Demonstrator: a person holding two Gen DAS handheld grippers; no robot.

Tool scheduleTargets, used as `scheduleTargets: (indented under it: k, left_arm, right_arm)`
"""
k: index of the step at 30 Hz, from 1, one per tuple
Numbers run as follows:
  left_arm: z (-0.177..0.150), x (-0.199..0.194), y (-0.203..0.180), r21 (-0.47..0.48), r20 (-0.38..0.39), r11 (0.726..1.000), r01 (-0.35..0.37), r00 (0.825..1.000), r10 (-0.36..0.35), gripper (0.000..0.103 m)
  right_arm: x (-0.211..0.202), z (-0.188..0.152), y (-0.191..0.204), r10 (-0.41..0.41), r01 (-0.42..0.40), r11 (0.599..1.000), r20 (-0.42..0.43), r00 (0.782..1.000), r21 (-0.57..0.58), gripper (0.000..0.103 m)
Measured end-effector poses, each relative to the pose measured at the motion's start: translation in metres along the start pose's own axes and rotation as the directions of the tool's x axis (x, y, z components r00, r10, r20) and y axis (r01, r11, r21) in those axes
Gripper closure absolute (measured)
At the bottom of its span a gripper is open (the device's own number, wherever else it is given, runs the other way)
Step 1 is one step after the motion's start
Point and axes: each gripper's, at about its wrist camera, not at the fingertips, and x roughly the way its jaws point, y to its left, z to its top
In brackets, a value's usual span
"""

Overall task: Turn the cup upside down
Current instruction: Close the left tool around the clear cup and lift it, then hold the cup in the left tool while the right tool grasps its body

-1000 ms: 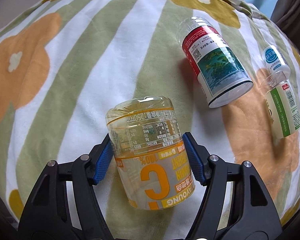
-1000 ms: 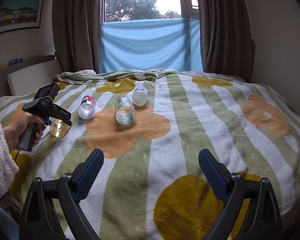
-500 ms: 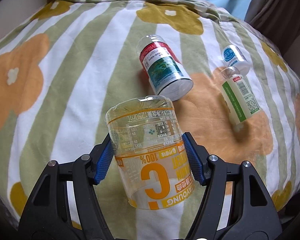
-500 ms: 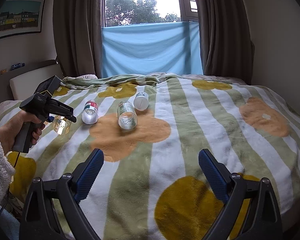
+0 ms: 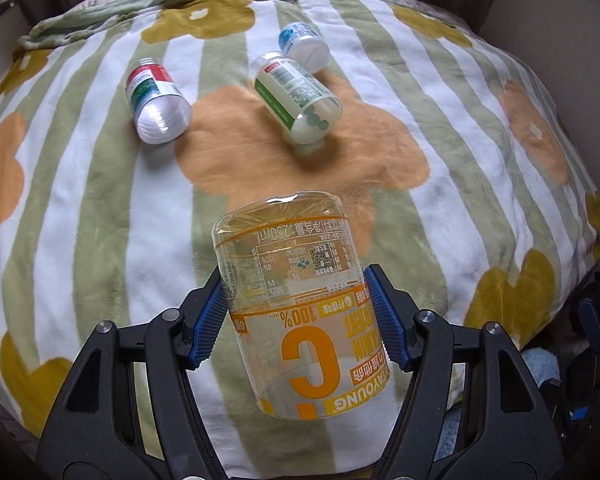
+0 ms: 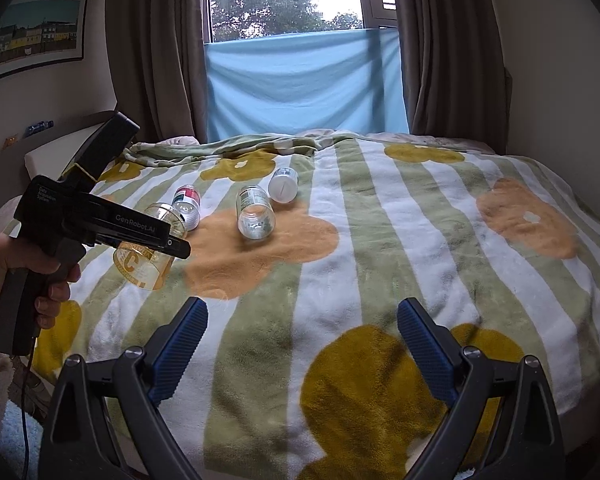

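My left gripper (image 5: 298, 316) is shut on a clear plastic cup with an orange "C" label (image 5: 300, 312), held in the air above the bed. The cup's closed base points away from me and its open rim towards me; the print reads upside down. In the right wrist view the cup (image 6: 146, 248) hangs tilted under the left gripper (image 6: 172, 246) at the bed's left side. My right gripper (image 6: 302, 344) is open and empty over the near part of the bed.
Three cut bottle cups lie on their sides on the striped flower blanket (image 5: 440, 92): a red-labelled one (image 5: 156, 100), a green-labelled one (image 5: 296, 96) and a blue-labelled one (image 5: 302, 46). Curtains and a window stand beyond the bed (image 6: 480, 240).
My left gripper has lifted the cup higher and swung right, so the lying cups have shifted left and farther off in its view. The right gripper has stayed still.
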Motion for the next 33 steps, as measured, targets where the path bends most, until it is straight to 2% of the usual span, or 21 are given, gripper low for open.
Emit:
scheduleTargets:
  k: [6, 11, 15, 17, 18, 19, 23, 28, 33]
  left_arm:
    - [-0.001, 0.025, -0.028, 0.042, -0.053, 0.999, -0.003, 0.999, 0.005, 0.039]
    - [-0.002, 0.056, -0.024, 0.031, -0.109, 0.999, -0.022, 0.994, 0.025, 0.039]
    - [-0.005, 0.065, -0.020, 0.018, -0.107, 0.999, -0.032, 0.994, 0.033, 0.037]
    - [-0.006, 0.065, -0.018, 0.014, -0.101, 0.999, -0.036, 0.994, 0.037, 0.021]
    - [-0.006, 0.063, -0.018, 0.018, -0.092, 0.999, -0.045, 0.995, 0.046, 0.004]
    - [-0.006, 0.060, -0.019, 0.024, -0.076, 0.998, -0.050, 0.996, 0.052, 0.000]
    - [-0.007, 0.045, -0.018, 0.032, -0.053, 0.998, -0.053, 0.997, 0.055, 0.000]
    - [-0.016, 0.004, -0.009, 0.012, 0.021, 0.999, -0.041, 0.999, 0.041, 0.000]
    - [-0.034, -0.044, 0.006, -0.014, 0.100, 0.999, -0.034, 0.994, 0.036, 0.000]
  right_arm:
    - [-0.007, -0.004, -0.004, 0.007, -0.007, 1.000, -0.007, 1.000, 0.000, 0.008]
    - [-0.011, -0.006, -0.012, -0.004, 0.004, 1.000, -0.004, 1.000, 0.009, 0.008]
    - [-0.011, -0.006, -0.021, -0.012, 0.012, 0.999, -0.006, 1.000, 0.031, 0.008]
    - [-0.010, -0.006, -0.024, -0.014, 0.014, 0.999, -0.007, 1.000, 0.039, 0.008]
    - [-0.010, -0.006, -0.026, -0.013, 0.014, 0.999, -0.008, 1.000, 0.042, 0.008]
    - [-0.010, -0.006, -0.026, -0.013, 0.013, 0.999, -0.009, 1.000, 0.045, 0.008]
    - [-0.010, -0.006, -0.026, -0.012, 0.012, 0.999, -0.009, 1.000, 0.043, 0.008]
    - [-0.015, 0.003, -0.030, -0.002, 0.002, 0.999, 0.006, 1.000, 0.033, 0.008]
    - [-0.021, 0.025, -0.029, 0.059, -0.059, 0.998, 0.008, 0.998, 0.030, 0.008]
